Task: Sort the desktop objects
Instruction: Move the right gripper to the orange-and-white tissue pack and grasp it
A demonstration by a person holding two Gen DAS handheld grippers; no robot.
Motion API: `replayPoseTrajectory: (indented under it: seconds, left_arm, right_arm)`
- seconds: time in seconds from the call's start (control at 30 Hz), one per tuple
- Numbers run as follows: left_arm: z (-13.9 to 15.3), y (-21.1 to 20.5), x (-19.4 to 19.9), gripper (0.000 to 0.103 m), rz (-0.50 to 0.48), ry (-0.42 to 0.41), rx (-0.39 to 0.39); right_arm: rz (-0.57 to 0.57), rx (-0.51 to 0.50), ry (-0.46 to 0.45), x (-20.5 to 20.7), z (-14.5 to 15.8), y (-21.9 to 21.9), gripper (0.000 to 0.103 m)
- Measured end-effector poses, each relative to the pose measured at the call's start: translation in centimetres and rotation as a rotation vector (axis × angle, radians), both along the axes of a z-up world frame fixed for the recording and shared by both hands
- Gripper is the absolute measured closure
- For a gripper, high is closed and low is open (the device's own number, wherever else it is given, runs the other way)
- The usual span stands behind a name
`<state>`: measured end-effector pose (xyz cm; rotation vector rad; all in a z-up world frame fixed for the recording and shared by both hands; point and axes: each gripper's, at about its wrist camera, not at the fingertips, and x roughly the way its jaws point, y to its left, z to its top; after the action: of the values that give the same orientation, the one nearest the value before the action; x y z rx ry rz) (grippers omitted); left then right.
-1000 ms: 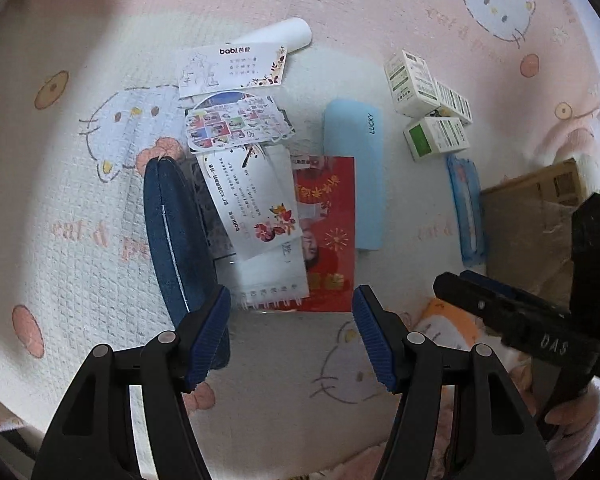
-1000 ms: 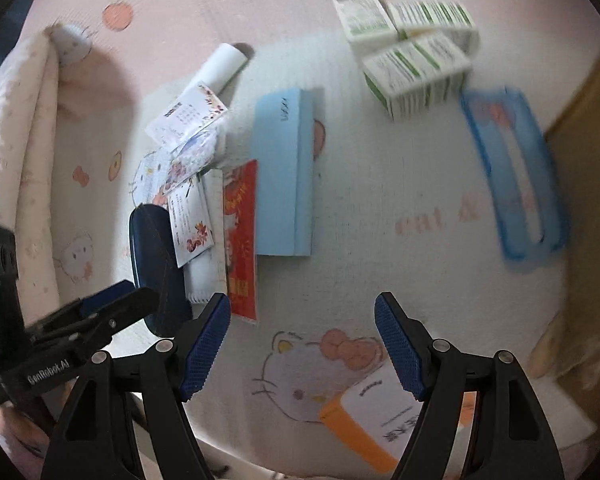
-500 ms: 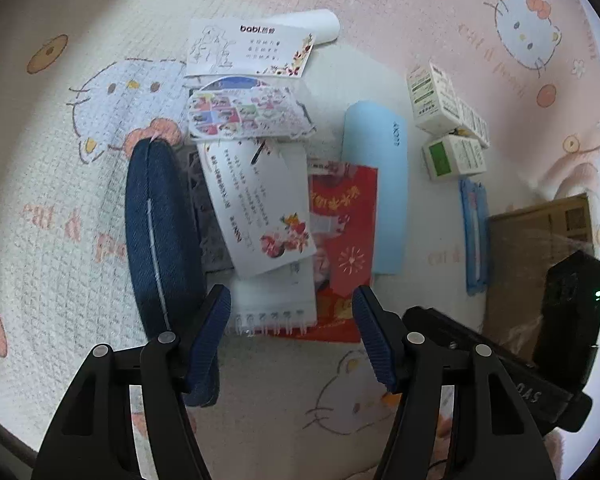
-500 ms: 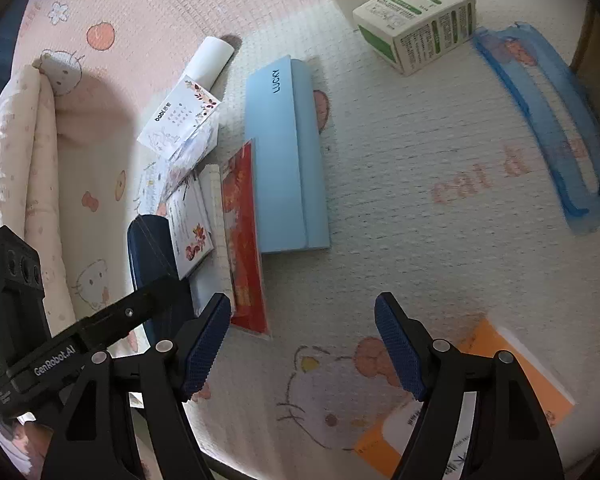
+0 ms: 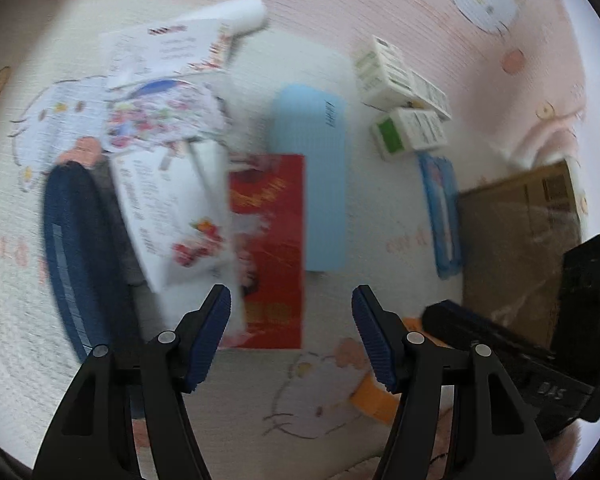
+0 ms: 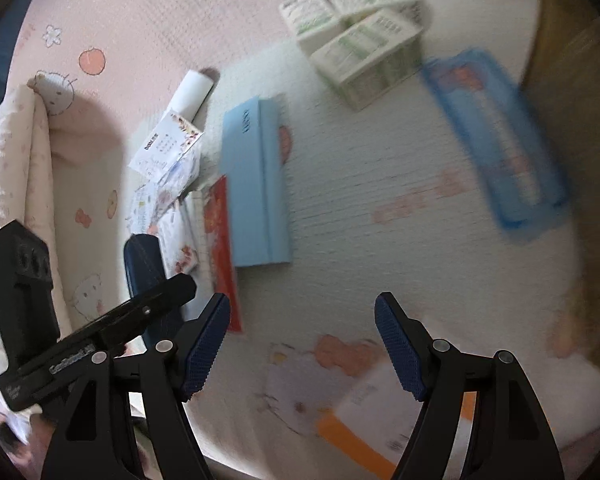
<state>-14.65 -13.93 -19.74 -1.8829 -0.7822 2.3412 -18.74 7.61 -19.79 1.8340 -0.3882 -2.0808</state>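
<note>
Both hand-held grippers, left [image 5: 291, 330] and right [image 6: 302, 338], hovered spread apart and empty; the red envelope [image 5: 274, 248] lay flat just ahead of the left one, presumably for pickup.

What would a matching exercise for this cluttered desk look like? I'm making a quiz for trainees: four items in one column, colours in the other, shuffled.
Items
1. long case marked LUCKY
2. envelope
3. zipped pouch
4. paper roll

Colours
A. white
B. dark navy
C. light blue
D. red

Pairs: 1-C, 2-D, 3-B, 4-A

Both sets of tongs, left and right, are open above the blanket and hold nothing.
</note>
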Motion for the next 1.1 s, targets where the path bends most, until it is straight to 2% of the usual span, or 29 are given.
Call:
replayPoseTrajectory:
  seconds: [0.1,0.17,0.27,0.43,0.57,0.77,0.8,0.87,0.9,0.93,1.03,1.1]
  left_arm:
    - [-0.4,2.0,0.3,0.036,-0.029,-0.008,0.009]
    - [-0.4,2.9,0.7,0.036,-0.05,-0.006,-0.002]
    - [-0.1,4.7,1.7,0.036,-0.093,-0.001,-0.065]
    - [-0.1,7.2,3.8,0.036,-0.136,-0.023,-0.159]
    - [-0.9,8.1,5.2,0.036,-0.118,-0.065,-0.124]
    - [-2.8,9.7,7.3,0.036,-0.074,-0.134,-0.012]
    - [-3.1,9.8,7.7,0.036,-0.043,-0.137,0.031]
    - [-3.3,9.7,8.1,0.036,-0.013,-0.142,0.081]
    - [-3.4,9.8,8.2,0.036,-0.008,-0.146,0.09]
    - [-3.2,9.9,8.2,0.039,-0.009,-0.144,0.082]
    - [-2.8,10.1,8.0,0.057,-0.015,-0.119,0.094]
    - [-2.7,10.9,7.5,0.058,-0.029,-0.121,0.082]
  right_arm:
    - [0.003,0.081,0.01,1.3,1.2,2.3,0.03]
    - [-0.024,0.061,0.005,2.2,1.5,4.1,0.03]
    - [-0.088,0.054,-0.011,3.8,1.0,7.0,0.03]
    - [-0.134,0.049,-0.042,4.3,-0.6,9.6,0.03]
    - [-0.106,0.057,-0.039,4.1,-1.6,10.1,0.03]
    - [0.008,0.111,0.018,3.9,-2.1,9.9,0.03]
    - [0.028,0.111,0.034,3.9,-2.1,9.8,0.031]
    - [0.055,0.093,0.073,4.0,-2.1,9.9,0.043]
    - [0.061,0.086,0.072,4.0,-2.3,10.0,0.06]
    - [0.064,0.078,0.062,3.9,-2.5,10.0,0.07]
    - [0.056,0.026,0.051,3.9,-2.8,10.3,0.07]
    - [0.06,0.016,0.047,4.1,-2.8,10.1,0.07]
